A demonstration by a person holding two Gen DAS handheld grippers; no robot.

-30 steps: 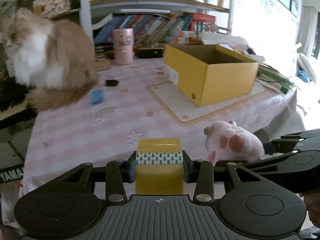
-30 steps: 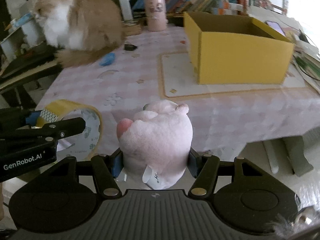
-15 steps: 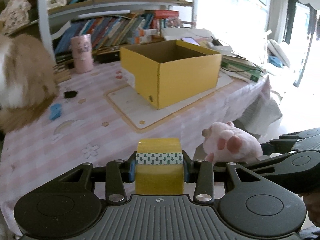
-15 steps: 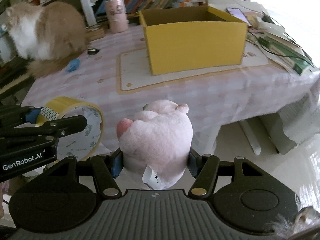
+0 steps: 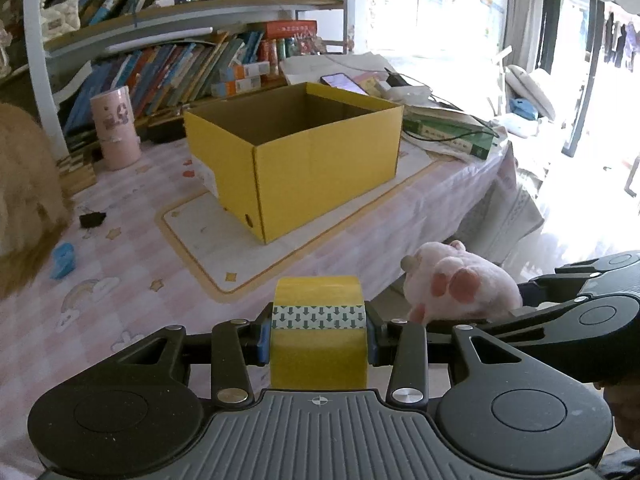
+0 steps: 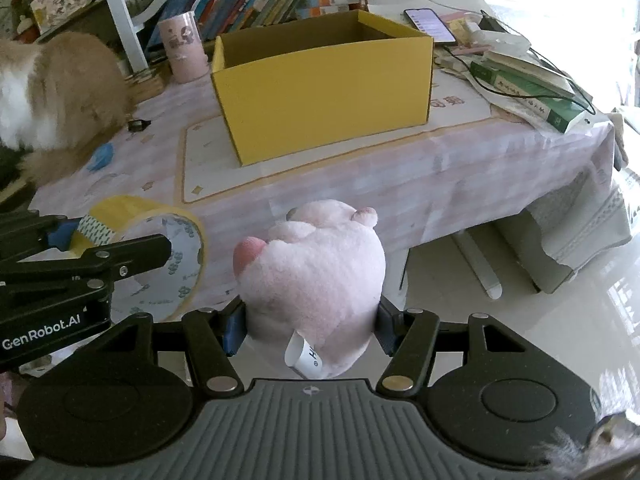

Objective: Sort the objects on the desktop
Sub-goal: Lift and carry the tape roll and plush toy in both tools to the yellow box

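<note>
My left gripper (image 5: 318, 338) is shut on a yellow tape roll (image 5: 318, 344), held above the table's front edge; the roll also shows in the right wrist view (image 6: 160, 248). My right gripper (image 6: 310, 328) is shut on a pink plush toy (image 6: 316, 272), held in front of the table beside the left gripper; the toy also shows in the left wrist view (image 5: 460, 284). An open, seemingly empty yellow cardboard box (image 5: 304, 152) stands on a white mat (image 5: 208, 236) ahead of both grippers.
A fluffy orange-and-white cat (image 6: 52, 88) sits on the table's left. A blue clip (image 5: 64, 260), a black clip (image 5: 92, 220) and a pink cup (image 5: 116, 132) lie left of the box. Books and a phone (image 6: 428, 24) are to the right. A bookshelf stands behind.
Both grippers have swung right and back from the table with their objects still held. The box now sits centred ahead and the cat has slid to the left edge.
</note>
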